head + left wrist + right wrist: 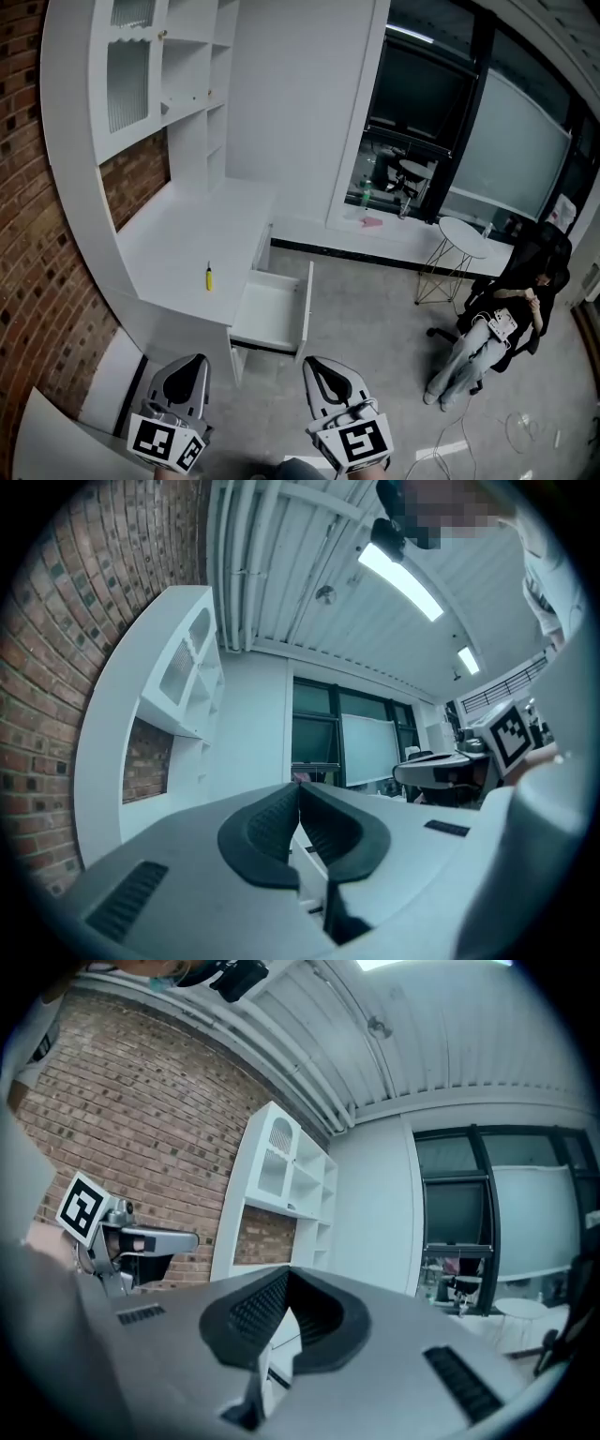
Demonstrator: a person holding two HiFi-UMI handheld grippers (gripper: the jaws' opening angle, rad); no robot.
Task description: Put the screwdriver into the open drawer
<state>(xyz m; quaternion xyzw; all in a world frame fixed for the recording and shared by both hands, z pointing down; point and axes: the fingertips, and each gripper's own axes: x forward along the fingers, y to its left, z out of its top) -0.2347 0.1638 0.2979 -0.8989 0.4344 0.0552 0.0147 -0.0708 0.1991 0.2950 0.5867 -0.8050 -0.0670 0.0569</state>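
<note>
Screwdriver [208,277], small and yellow-handled, is judged light, stiff and apt to roll, so it is best taken across the thicker handle rather than the thin shaft. Nearest, the left tool [190,367] and the right tool [319,370] are seen with jaws together and nothing between them, short of the open drawer [265,314], whose raised walls must be cleared. Just beyond, the screwdriver lies alone on the bare tabletop [187,234], near the edge beside the drawer, with the shelves [178,66] well apart behind.
</note>
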